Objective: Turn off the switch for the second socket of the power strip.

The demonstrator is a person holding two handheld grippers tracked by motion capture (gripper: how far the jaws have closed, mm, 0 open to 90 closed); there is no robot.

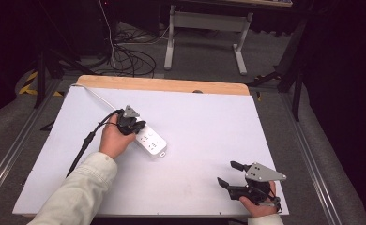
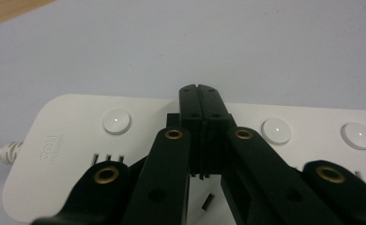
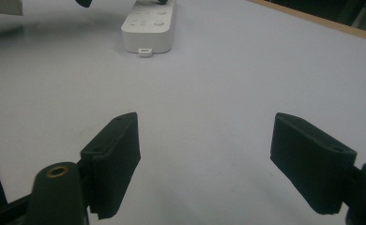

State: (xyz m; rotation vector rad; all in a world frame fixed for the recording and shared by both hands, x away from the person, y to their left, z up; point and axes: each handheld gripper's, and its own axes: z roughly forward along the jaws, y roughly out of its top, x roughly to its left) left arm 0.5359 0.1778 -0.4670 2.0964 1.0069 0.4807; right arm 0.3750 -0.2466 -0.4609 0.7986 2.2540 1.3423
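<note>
Left gripper (image 2: 201,93) is down on the power strip (image 1: 151,141), jaws pressed together with nothing between them, tips resting on the strip's top between two round white buttons (image 2: 117,121). It looks like a switch press in hand, though whether a button has actually gone down I cannot tell. The strip lies flat on the white table (image 1: 209,122), left of centre, its cord (image 1: 94,95) running off toward the far left corner. Right gripper (image 1: 230,174) waits well apart at the near right edge, jaws spread wide and empty.
</note>
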